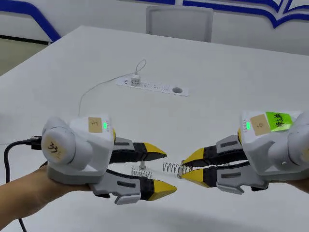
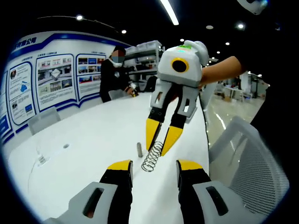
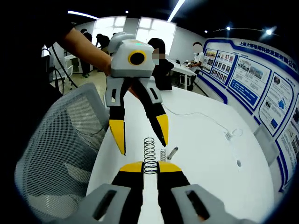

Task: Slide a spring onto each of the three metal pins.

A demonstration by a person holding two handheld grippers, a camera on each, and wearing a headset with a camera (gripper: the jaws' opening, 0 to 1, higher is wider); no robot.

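Left tool (image 1: 171, 171): jaws spread wide with nothing between them. Its yellow tips point toward the metal pin, which in the head view shows through the gap between the jaws. From the right gripper view (image 3: 140, 135) it faces the camera, held by a hand.

Right tool (image 1: 183, 169): jaws closed on one end of a spring. It comes at the pin from the side opposite the left tool. Its tips are also visible in its own view (image 3: 150, 167) and from the left gripper view (image 2: 159, 142).

Spring (image 1: 171, 168): a long wire coil pinched at one end by the right tool. Its free end reaches out toward the pin, near it but not on it. It also shows in the gripper views (image 2: 152, 156) (image 3: 149, 156).

Metal pin (image 1: 143, 166): a short grey pin on the tabletop between the two tools, bare of any coil (image 2: 139, 149) (image 3: 172, 152).

Second spring (image 1: 141, 172): a shorter coil just beside the pin (image 3: 162, 154). I cannot tell whether they touch.

Tabletop (image 1: 217, 72): white.

Power strip (image 1: 152, 87): set in the tabletop well beyond the pin, with a white cable (image 1: 91, 92) looping from a plug on it.

Chair (image 1: 179, 21): grey, at the far edge of the tabletop, far behind the pin.
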